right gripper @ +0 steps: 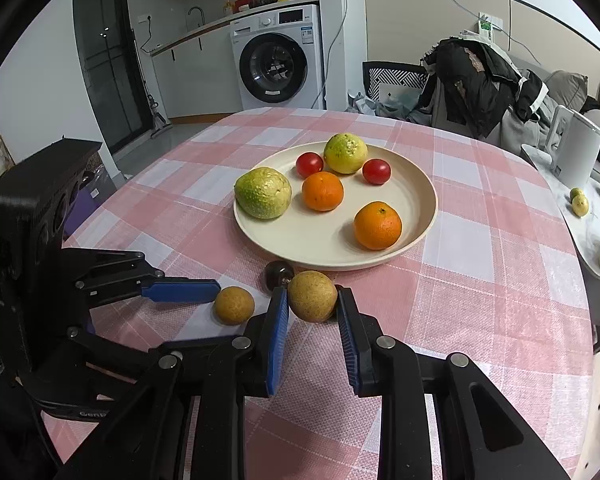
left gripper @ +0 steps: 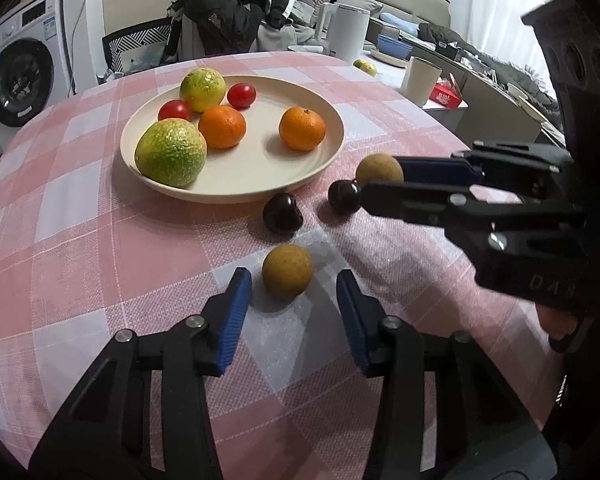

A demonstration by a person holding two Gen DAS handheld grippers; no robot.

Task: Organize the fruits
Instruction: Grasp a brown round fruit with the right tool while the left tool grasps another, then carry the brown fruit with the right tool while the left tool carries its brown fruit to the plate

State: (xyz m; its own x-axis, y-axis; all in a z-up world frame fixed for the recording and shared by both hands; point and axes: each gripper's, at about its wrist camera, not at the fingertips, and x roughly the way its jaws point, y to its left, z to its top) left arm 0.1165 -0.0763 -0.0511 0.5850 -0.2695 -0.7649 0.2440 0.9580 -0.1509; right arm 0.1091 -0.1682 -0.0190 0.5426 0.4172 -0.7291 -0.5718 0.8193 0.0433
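A cream plate (left gripper: pixel 236 197) (right gripper: pixel 340 266) holds two green-yellow citrus fruits, two mandarins (left gripper: pixel 302 128) and two red tomatoes. In front of it on the checked cloth lie two dark cherries (left gripper: pixel 283 213) and a brown longan (left gripper: pixel 287 271) (right gripper: pixel 234 305). My left gripper (left gripper: pixel 294 280) straddles that longan, with a gap showing on each side of it, so it stands open. My right gripper (right gripper: pixel 312 293) (left gripper: pixel 380 181) is shut on a second longan (right gripper: pixel 312 298) (left gripper: pixel 379 170) close to the plate's rim, beside one cherry (right gripper: pixel 278 274).
Off the table's far right edge, a side counter carries a white kettle (left gripper: pixel 350 26), a cup (left gripper: pixel 420 80) and a red box (left gripper: pixel 446 96). A chair piled with dark clothes (right gripper: pixel 472 84) stands behind the table, and a washing machine (right gripper: pixel 278 60) beyond.
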